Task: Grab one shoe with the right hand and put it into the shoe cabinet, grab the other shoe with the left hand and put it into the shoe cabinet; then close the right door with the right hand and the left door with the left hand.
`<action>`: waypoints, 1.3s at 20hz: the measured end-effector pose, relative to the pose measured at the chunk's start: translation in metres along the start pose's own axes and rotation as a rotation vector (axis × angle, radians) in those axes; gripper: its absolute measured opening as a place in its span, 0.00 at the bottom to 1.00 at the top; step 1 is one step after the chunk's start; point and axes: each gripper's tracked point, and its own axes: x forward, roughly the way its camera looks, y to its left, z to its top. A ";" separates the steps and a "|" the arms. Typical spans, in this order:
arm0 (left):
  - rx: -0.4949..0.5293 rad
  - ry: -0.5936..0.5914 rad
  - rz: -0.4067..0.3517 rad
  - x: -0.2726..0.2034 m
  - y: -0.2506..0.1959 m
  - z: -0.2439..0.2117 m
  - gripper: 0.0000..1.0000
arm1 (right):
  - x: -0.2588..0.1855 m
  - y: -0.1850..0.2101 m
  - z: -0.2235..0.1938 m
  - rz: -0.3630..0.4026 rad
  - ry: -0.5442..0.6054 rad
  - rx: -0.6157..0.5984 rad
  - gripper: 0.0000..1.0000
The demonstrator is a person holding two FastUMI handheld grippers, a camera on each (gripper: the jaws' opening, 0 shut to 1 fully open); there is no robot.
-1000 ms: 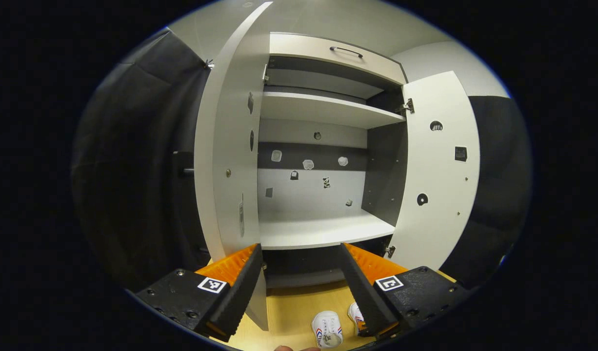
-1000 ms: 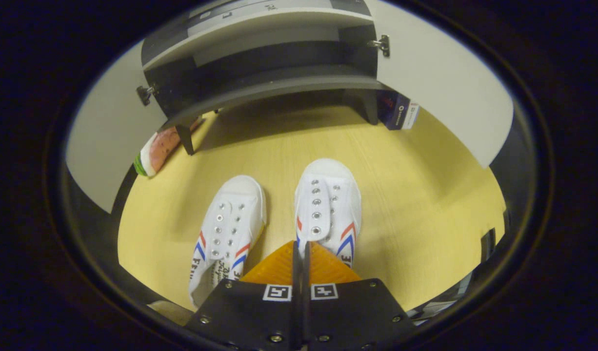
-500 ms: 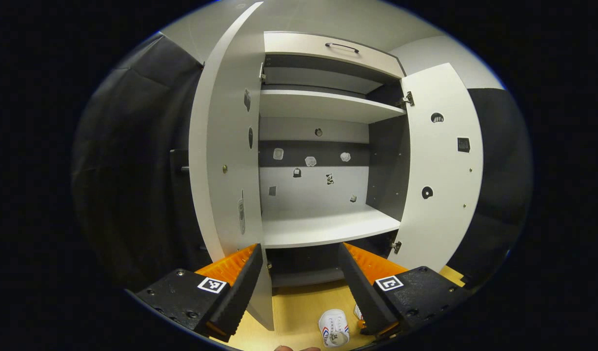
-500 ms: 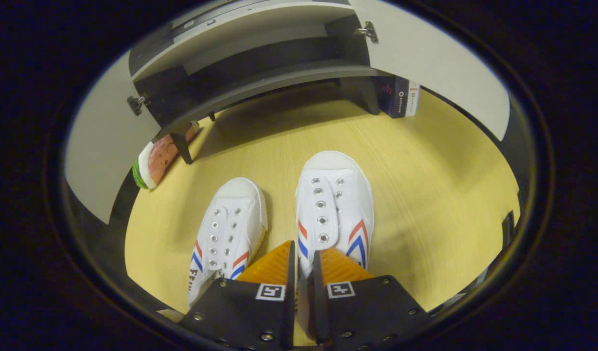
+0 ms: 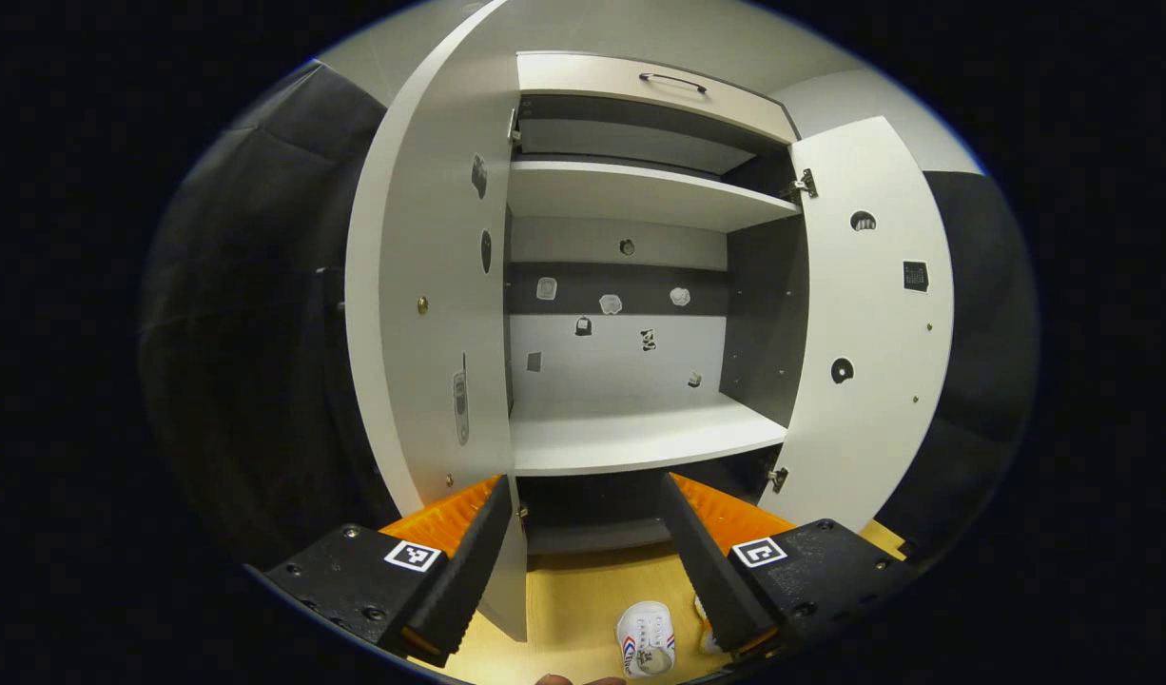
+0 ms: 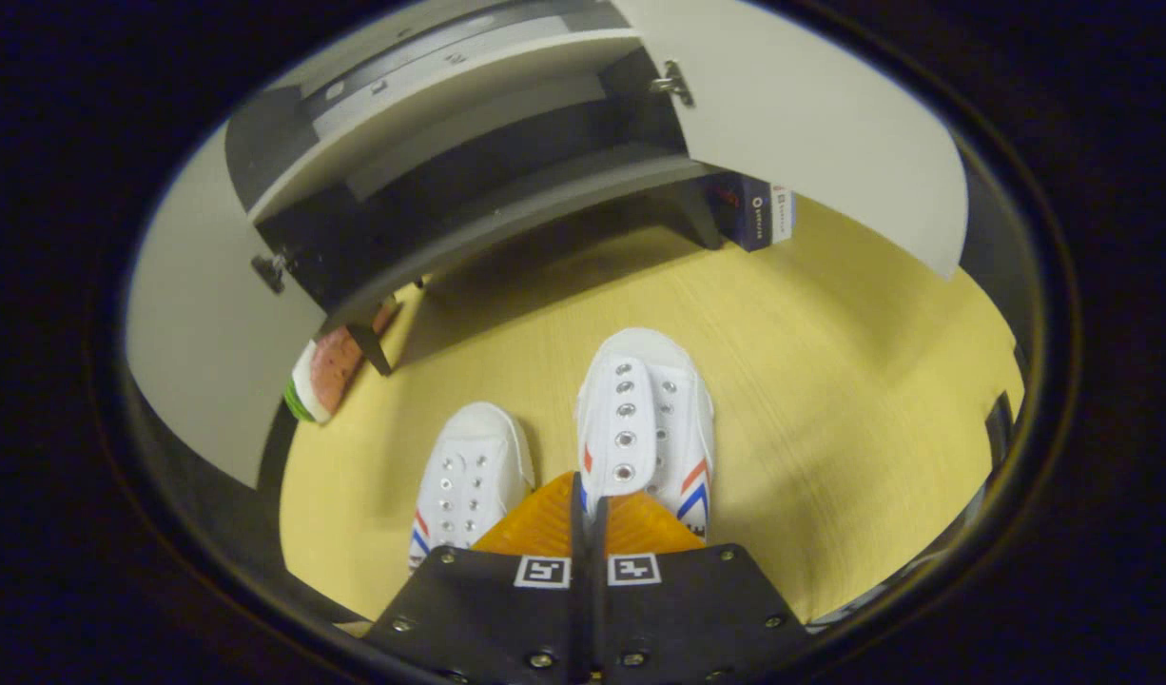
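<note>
Shoes are seen on the yellow floor (image 6: 811, 381) before the cabinet (image 5: 640, 438), both doors swung wide. Right gripper (image 6: 588, 495) is clamped on the right shoe (image 6: 645, 428) at its tongue — jaws nearly together. Beside it lies the left shoe (image 6: 474, 476). Left gripper (image 5: 583, 518) is held facing the shelves, jaws spread wide — nothing between them.

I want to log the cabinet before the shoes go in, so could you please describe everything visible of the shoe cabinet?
The shoe cabinet looks like pale laminated board with dark inner side walls. It stands upright on short dark legs on the wooden floor. Both doors hang wide open on metal hinges. Inside, two pale shelves hold no shoes. A drawer front with a dark handle sits on top.
</note>
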 end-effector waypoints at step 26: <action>-0.005 0.035 0.004 0.021 -0.003 -0.023 0.98 | -0.060 0.185 0.426 0.147 -0.622 -0.197 0.00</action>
